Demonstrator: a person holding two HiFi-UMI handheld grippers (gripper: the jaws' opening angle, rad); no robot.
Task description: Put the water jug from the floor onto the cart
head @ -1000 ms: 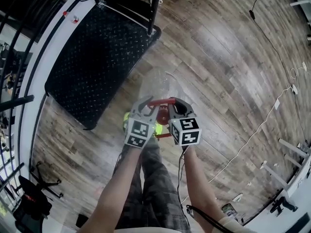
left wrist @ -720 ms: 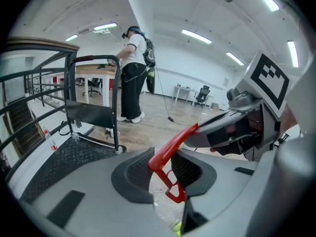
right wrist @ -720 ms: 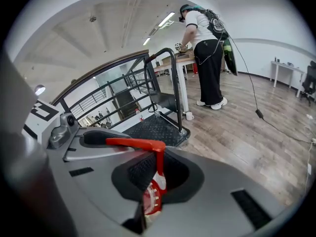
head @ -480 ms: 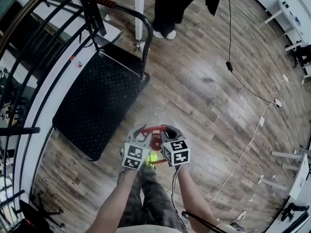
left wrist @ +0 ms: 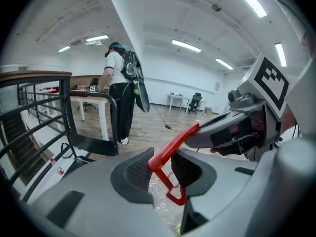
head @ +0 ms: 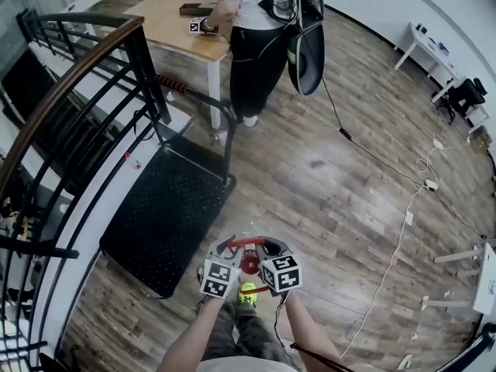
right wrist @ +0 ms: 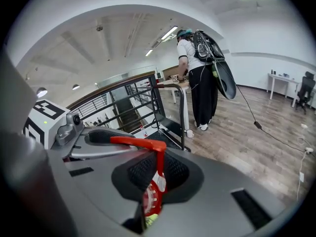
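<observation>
The left claw (head: 226,248), the right claw (head: 273,246) and the water jug (head: 249,265) have come up since a second ago. The jug now hangs in the air, off the floor (head: 333,184), near the close corner of the black cart (head: 167,211). The view has tipped up too. A standing person (head: 252,45) and a wooden bench (head: 167,22) now show past the cart. The left claw pinches one end of the jug's red handle (left wrist: 173,149). The right claw, pressed almost flat together, pinches the thin other end.
</observation>
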